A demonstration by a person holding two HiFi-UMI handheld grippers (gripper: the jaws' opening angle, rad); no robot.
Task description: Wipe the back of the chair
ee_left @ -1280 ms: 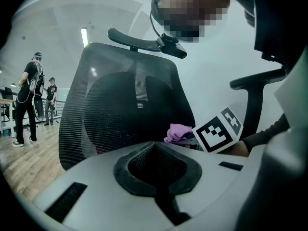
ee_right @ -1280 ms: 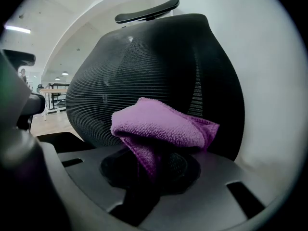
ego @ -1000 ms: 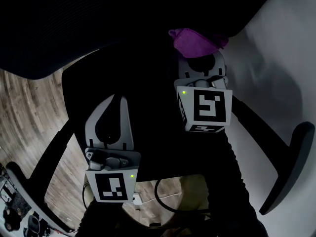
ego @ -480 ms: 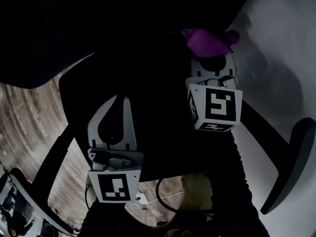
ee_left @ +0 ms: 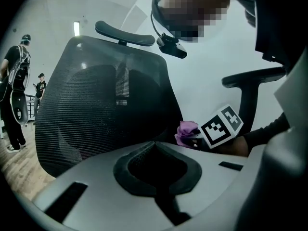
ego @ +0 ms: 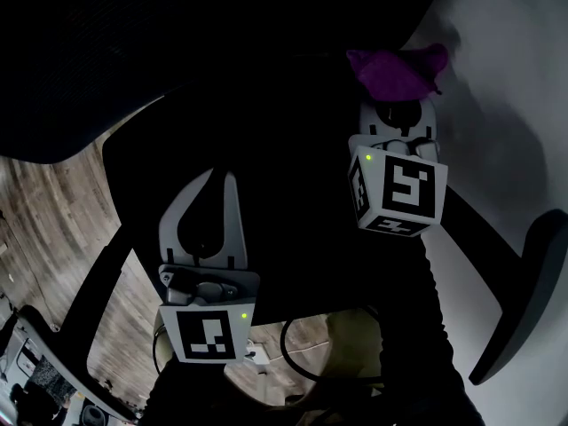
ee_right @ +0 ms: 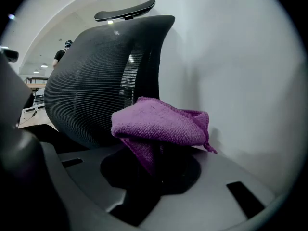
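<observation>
A black mesh chair back (ee_left: 101,105) (ee_right: 101,81) (ego: 133,43) stands in front of me, with a headrest (ee_left: 124,33) on top. My right gripper (ego: 399,82) is shut on a purple cloth (ego: 397,69) (ee_right: 159,121) (ee_left: 186,131), which is at the right edge of the chair back, near the white wall. My left gripper (ego: 209,189) hovers lower and to the left, over the dark seat (ego: 266,176), its jaws shut with nothing between them.
A white wall (ego: 506,105) stands close on the right. The chair's armrests (ego: 524,300) (ego: 53,335) flank me on both sides. Wooden floor (ego: 44,211) shows at the left. People (ee_left: 14,90) stand far off in the left gripper view.
My right gripper has carried the purple cloth to the right along the chair back, toward its right edge. The left gripper has hardly moved.
</observation>
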